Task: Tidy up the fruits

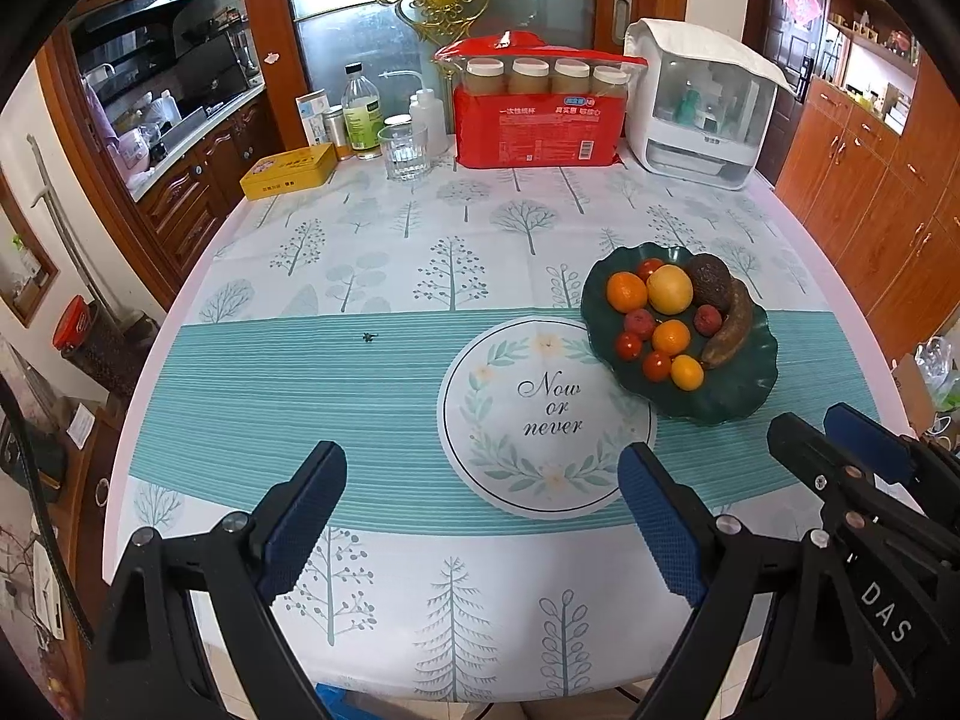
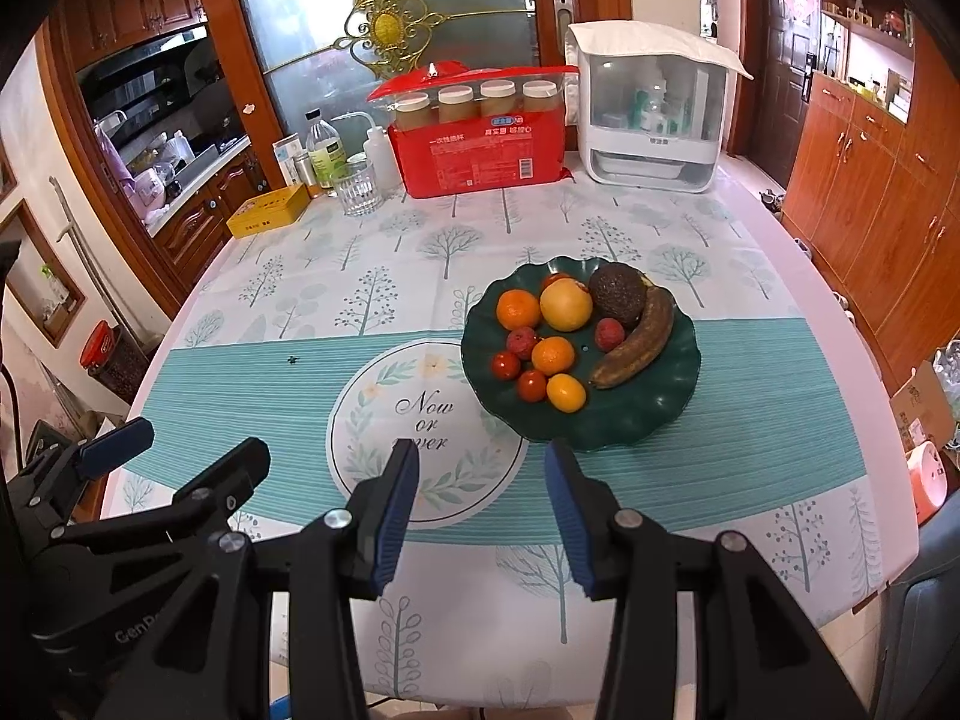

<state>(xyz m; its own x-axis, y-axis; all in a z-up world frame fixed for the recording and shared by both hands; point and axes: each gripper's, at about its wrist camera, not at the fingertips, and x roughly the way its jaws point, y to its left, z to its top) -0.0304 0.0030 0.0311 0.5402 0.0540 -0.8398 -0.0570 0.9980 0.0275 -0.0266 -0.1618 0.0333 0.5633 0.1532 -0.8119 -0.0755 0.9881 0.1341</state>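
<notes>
We see a dark green scalloped plate (image 2: 630,420) holding oranges (image 2: 518,308), a yellow apple (image 2: 566,303), small tomatoes (image 2: 531,385), lychees (image 2: 521,341), an avocado (image 2: 617,293) and a browned banana (image 2: 636,342).
</notes>
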